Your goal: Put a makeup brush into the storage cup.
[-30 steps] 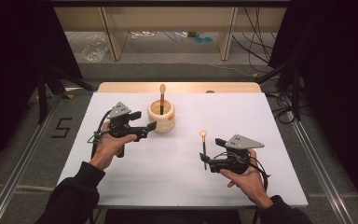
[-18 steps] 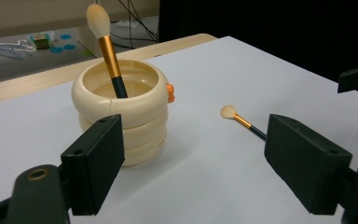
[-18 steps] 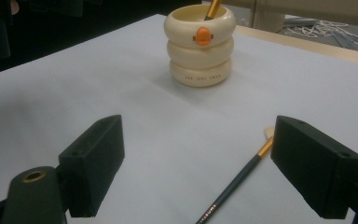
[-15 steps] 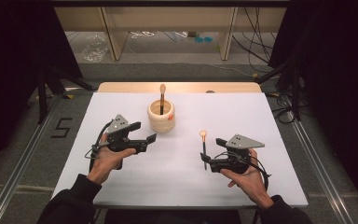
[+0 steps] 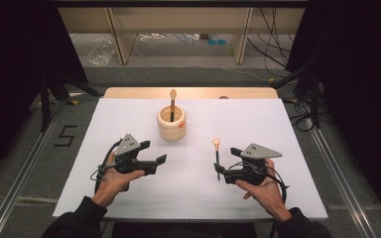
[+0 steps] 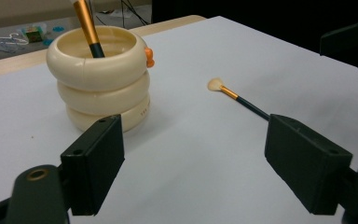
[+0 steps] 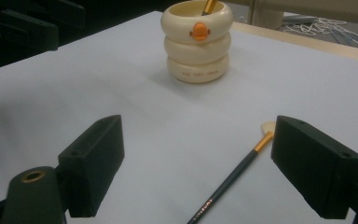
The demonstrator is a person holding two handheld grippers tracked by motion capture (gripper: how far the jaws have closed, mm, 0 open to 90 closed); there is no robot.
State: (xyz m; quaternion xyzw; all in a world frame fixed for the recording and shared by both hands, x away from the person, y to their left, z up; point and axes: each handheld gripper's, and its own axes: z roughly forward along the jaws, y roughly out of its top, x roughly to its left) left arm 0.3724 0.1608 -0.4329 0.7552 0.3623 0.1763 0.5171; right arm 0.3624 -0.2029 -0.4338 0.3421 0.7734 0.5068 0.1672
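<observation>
The high view looks forward and down from above the near edge of the table (image 5: 129,208). Each gripper view sits low and close over the tabletop, facing inward and far. Both share the cream holder (image 6: 100,77) and the loose brush (image 7: 235,175).

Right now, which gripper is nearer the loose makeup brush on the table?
Right. The right gripper sits at the handle end of the loose makeup brush, jaws open. The left gripper is farther off, across the table to its left.
</observation>
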